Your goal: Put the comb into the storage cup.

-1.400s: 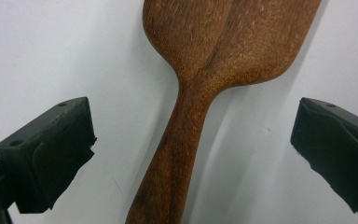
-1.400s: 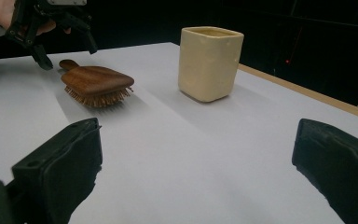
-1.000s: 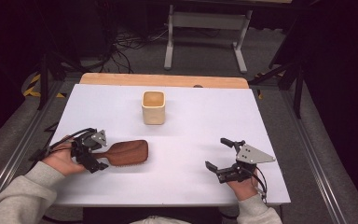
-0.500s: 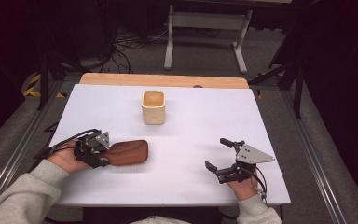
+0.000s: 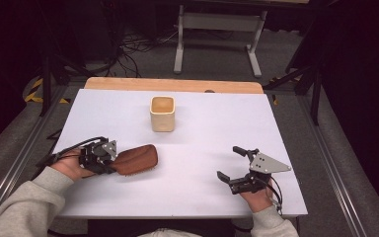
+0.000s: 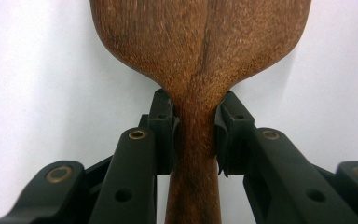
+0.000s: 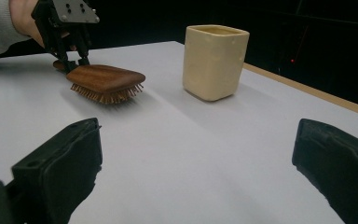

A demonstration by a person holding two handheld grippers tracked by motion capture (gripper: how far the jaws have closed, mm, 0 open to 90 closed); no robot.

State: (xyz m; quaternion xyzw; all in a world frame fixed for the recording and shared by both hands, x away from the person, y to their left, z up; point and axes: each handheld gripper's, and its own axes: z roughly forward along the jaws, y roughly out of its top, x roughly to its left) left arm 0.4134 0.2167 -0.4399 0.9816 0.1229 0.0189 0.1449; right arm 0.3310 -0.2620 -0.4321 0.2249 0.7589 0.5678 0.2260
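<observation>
Near the left edge of the white table, toward the front, the left gripper lies low over the surface, its jaws pinching the narrow neck of a wooden hairbrush. The left gripper view shows both black fingers pressed against either side of the brush handle, just where it widens into the head. The brush lies bristles down, its smooth brown back upward, head pointing toward the middle of the table; from the right gripper view the short bristles appear under the head, though whether they touch the surface cannot be told.

Toward the far edge, about midway across, stands a cream square cup, upright, with rounded corners. Its inside looks bare from the high view, showing only a tan inner wall and bottom. It stands well apart from the brush.

Near the front right corner, the right gripper is held in a hand, jaws spread wide with nothing between them, pointing left across the table.
</observation>
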